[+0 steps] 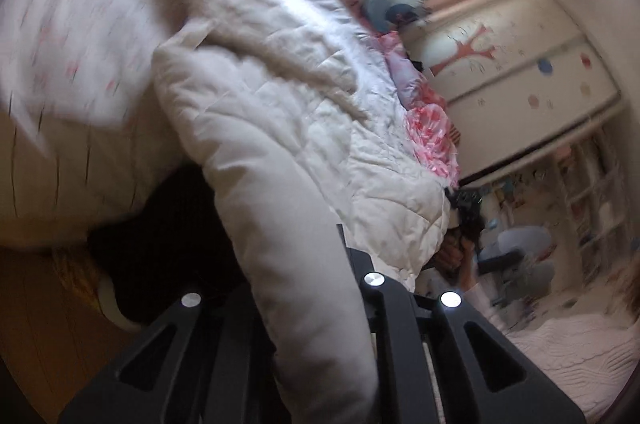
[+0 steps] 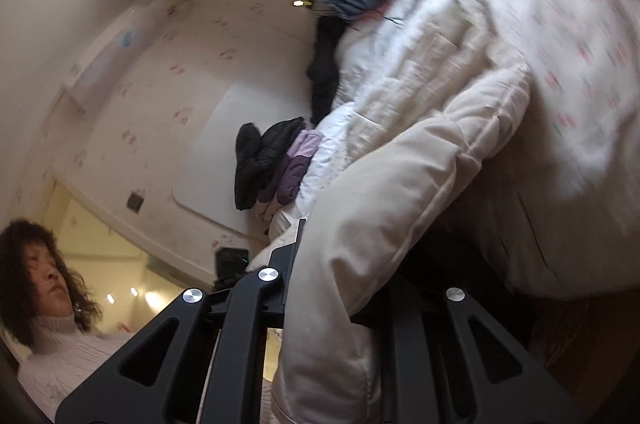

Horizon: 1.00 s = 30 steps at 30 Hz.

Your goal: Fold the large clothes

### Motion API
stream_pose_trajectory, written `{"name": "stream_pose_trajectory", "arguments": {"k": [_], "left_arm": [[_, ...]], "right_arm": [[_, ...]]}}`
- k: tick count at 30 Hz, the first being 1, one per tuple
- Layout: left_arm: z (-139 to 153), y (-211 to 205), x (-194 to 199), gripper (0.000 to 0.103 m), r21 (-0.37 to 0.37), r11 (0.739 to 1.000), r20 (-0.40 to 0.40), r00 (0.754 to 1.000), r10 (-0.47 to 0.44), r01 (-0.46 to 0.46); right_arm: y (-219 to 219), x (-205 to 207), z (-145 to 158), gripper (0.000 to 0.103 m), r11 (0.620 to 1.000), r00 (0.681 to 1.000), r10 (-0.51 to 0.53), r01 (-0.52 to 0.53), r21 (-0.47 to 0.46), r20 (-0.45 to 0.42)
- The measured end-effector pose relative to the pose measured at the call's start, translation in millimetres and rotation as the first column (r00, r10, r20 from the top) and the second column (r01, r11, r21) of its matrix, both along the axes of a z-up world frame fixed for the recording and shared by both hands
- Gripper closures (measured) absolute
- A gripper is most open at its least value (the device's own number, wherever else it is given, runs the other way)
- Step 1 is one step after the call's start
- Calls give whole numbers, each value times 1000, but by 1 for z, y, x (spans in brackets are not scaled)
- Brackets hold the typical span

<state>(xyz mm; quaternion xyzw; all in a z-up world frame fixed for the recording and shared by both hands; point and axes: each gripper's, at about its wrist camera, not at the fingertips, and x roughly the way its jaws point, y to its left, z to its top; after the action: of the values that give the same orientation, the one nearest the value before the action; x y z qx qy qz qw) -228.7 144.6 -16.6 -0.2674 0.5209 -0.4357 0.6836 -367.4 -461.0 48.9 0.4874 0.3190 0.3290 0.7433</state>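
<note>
Clearly both hands are mid-lift with the garment. The left gripper (image 1: 316,288) has its jaws clamped on a thick fold of the cream quilted coat (image 1: 280,128), which rises from between the fingers towards twelve o'clock and spreads over the bed (image 1: 60,36) with its pale flowered sheet. In the right wrist view the right gripper (image 2: 340,288) is likewise closed down on a padded edge of the same coat (image 2: 420,152), the fabric running off towards one o'clock onto the bed (image 2: 560,24).

So the coat is held at two places, part of it raised off the mattress and the rest, as far as the blurred pictures allow, lying on the sheet. Which parts of the coat are pinched, hem, sleeve or shoulder, I cannot tell.

A pile of dark and purple clothes (image 2: 272,164) lies at about ten o'clock of the right gripper, well apart from the coat. A person in a pale sweater (image 2: 60,344) shows at eight o'clock.

The step in hand looks like carrying a gripped edge across to make a fold. Next the two grips should travel together, keeping the edge taut and level, lay it over the body of the coat, and release only once it rests flat.
</note>
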Motion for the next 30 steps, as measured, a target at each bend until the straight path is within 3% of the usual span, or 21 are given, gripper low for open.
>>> {"name": "stream_pose_trajectory", "arguments": {"k": [2, 6, 13, 21, 25, 30], "left_arm": [[-12, 12, 0, 91, -96, 994, -50, 998, 40, -45], [6, 22, 14, 91, -241, 964, -35, 994, 105, -110], [44, 23, 91, 91, -401, 886, 0, 967, 254, -232], [61, -1, 183, 91, -432, 854, 24, 942, 334, -291], [67, -8, 216, 91, -426, 850, 35, 933, 358, -310], [58, -24, 265, 91, -408, 843, 20, 920, 392, -351]], "right_arm": [[-3, -4, -5, 90, 998, 999, -29, 28, 57, 18], [-9, 15, 10, 90, 993, 994, -50, 40, 109, 99], [-24, 94, 52, 90, 983, 970, -117, 82, 165, 215], [-44, 198, 73, 90, 982, 965, -159, 132, 136, 210], [-46, 239, 79, 90, 980, 966, -184, 167, 105, 180], [-51, 302, 60, 90, 970, 965, -241, 235, 69, 101]]}}
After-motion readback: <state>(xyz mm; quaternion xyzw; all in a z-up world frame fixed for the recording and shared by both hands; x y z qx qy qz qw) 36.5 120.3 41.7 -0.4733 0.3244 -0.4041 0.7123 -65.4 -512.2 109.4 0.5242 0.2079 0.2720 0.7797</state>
